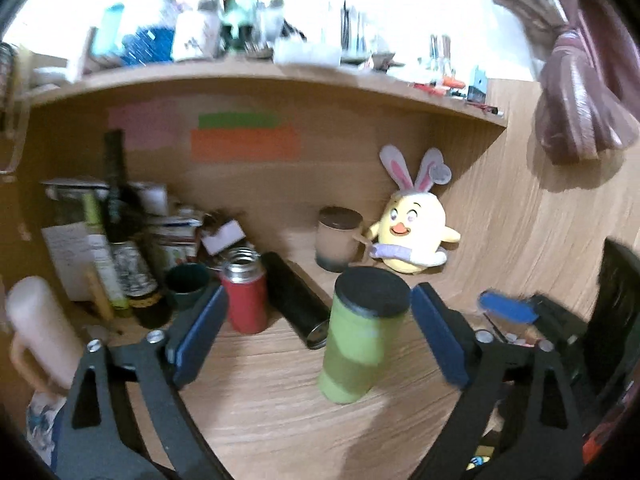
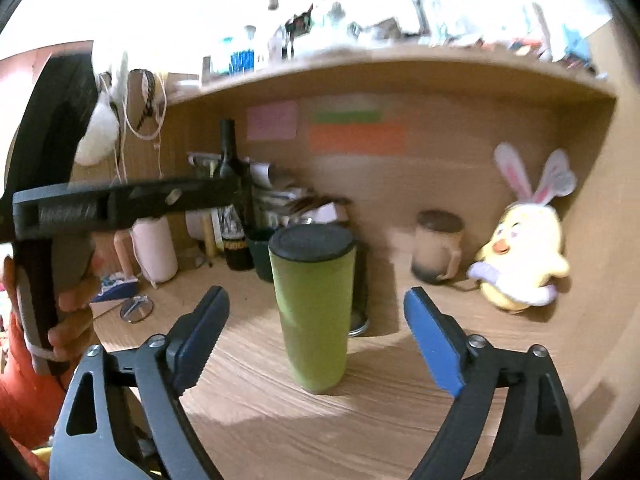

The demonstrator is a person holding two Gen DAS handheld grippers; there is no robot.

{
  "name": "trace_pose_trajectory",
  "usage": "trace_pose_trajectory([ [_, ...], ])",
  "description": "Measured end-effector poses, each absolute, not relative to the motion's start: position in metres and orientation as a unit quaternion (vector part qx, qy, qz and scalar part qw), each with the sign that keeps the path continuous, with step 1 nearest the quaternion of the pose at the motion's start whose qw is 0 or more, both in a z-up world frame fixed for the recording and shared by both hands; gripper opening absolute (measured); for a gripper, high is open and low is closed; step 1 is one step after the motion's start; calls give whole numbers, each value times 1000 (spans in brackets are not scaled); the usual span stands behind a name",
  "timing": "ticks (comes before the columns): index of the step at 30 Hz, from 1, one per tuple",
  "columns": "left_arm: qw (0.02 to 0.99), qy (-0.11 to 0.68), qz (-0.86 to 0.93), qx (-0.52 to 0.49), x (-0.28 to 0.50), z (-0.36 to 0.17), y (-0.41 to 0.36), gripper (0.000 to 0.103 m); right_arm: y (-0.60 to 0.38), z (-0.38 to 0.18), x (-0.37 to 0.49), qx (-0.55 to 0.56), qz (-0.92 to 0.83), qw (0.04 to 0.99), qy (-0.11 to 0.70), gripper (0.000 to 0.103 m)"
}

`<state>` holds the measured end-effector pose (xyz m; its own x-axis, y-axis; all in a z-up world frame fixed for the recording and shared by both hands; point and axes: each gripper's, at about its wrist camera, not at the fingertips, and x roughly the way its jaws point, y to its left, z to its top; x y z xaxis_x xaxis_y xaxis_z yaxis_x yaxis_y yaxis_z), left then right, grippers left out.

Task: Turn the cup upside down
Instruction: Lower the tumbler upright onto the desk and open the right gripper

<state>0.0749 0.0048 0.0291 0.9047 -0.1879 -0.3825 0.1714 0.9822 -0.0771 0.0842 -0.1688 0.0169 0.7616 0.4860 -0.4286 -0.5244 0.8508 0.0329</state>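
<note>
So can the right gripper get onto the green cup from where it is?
Probably yes. The right gripper is open, the green cup stands upright between its fingers' lines, and nothing lies on the desk between them.
</note>
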Motion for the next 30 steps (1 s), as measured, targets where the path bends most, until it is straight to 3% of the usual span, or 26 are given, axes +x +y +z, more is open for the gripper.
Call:
trace_pose_trajectory([
  [8,986,164,-36,-7,7,17,-10,102,-197,42,35,-28,221,960,172,103],
  [30,992,123,-16,12,-62,2,-43,103,-216,44,-22,-28,182,969,162,103],
])
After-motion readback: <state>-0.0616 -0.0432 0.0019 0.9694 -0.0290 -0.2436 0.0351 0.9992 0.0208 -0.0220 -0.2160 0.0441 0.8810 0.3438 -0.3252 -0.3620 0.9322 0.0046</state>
